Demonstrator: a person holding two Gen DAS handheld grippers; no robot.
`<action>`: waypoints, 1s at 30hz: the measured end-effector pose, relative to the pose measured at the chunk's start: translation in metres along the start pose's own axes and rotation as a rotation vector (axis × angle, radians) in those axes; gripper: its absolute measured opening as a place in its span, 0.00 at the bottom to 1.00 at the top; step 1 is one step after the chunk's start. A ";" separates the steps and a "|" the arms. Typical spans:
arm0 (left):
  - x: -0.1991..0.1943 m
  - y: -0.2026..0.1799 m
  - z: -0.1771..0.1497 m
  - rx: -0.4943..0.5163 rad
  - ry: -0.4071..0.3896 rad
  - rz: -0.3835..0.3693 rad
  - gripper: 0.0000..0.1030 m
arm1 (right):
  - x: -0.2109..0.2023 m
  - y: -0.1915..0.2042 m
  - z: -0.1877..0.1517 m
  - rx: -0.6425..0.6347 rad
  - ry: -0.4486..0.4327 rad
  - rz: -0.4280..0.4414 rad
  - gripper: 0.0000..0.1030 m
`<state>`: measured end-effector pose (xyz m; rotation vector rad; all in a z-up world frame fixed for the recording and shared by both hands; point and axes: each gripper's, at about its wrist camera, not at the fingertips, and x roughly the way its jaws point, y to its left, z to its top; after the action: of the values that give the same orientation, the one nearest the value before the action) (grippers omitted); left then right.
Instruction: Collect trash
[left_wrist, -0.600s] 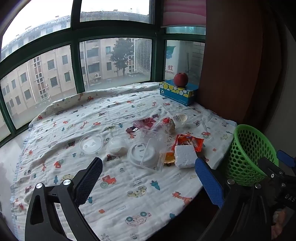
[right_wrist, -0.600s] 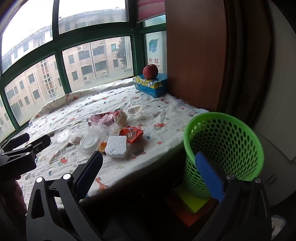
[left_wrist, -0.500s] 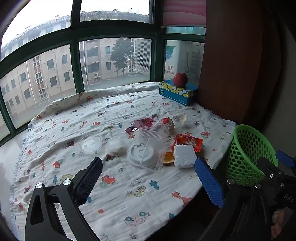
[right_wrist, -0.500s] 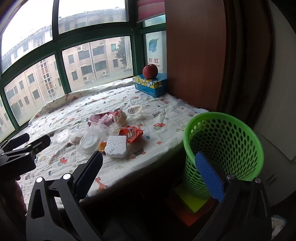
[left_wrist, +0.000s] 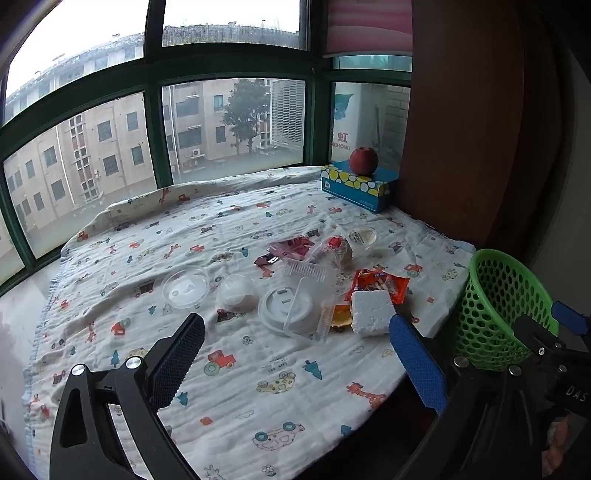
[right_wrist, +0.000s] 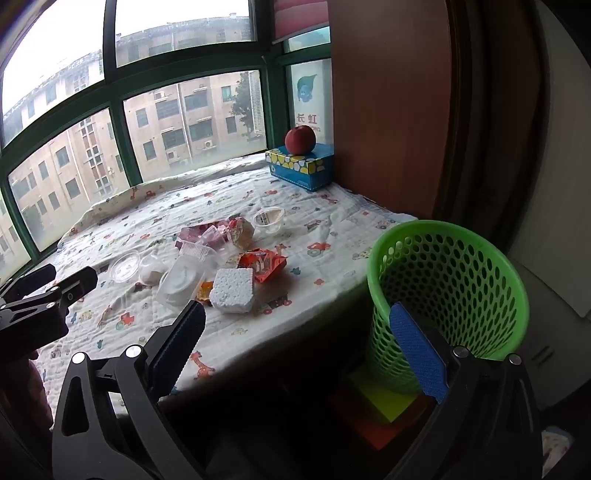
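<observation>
A pile of trash lies on the patterned cloth (left_wrist: 236, 373): a white foam block (left_wrist: 370, 312) (right_wrist: 232, 290), an orange snack wrapper (left_wrist: 380, 283) (right_wrist: 263, 263), clear plastic lids and cups (left_wrist: 184, 287) (right_wrist: 181, 275), and pink wrappers (left_wrist: 291, 246). A green mesh basket (left_wrist: 495, 310) (right_wrist: 448, 295) stands off the cloth's right edge. My left gripper (left_wrist: 295, 339) is open and empty, held short of the pile. My right gripper (right_wrist: 295, 325) is open and empty, low beside the basket. It also shows in the left wrist view (left_wrist: 554, 343).
A blue tissue box (left_wrist: 356, 186) (right_wrist: 301, 166) with a red apple (left_wrist: 364, 160) (right_wrist: 300, 139) on it stands at the far right corner by a brown wooden panel (left_wrist: 461, 129). Green-framed windows (left_wrist: 229, 70) run behind. Yellow and orange sheets (right_wrist: 384, 406) lie on the floor under the basket.
Both views have shifted very slightly; the pile sits a touch nearer in the left wrist view. Both grippers stay open and empty.
</observation>
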<state>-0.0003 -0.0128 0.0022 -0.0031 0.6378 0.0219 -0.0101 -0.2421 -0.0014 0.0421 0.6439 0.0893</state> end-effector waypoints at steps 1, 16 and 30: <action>-0.003 0.008 0.000 -0.011 0.000 -0.003 0.94 | 0.001 0.001 0.000 0.000 0.000 -0.004 0.96; 0.001 0.011 -0.001 -0.016 0.003 0.001 0.94 | 0.001 0.000 0.000 0.006 0.003 -0.009 0.96; 0.003 0.014 -0.004 -0.019 0.001 0.004 0.94 | 0.000 0.002 0.000 0.006 0.006 -0.009 0.96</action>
<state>-0.0004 0.0015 -0.0023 -0.0201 0.6388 0.0323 -0.0102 -0.2398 -0.0018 0.0450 0.6502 0.0783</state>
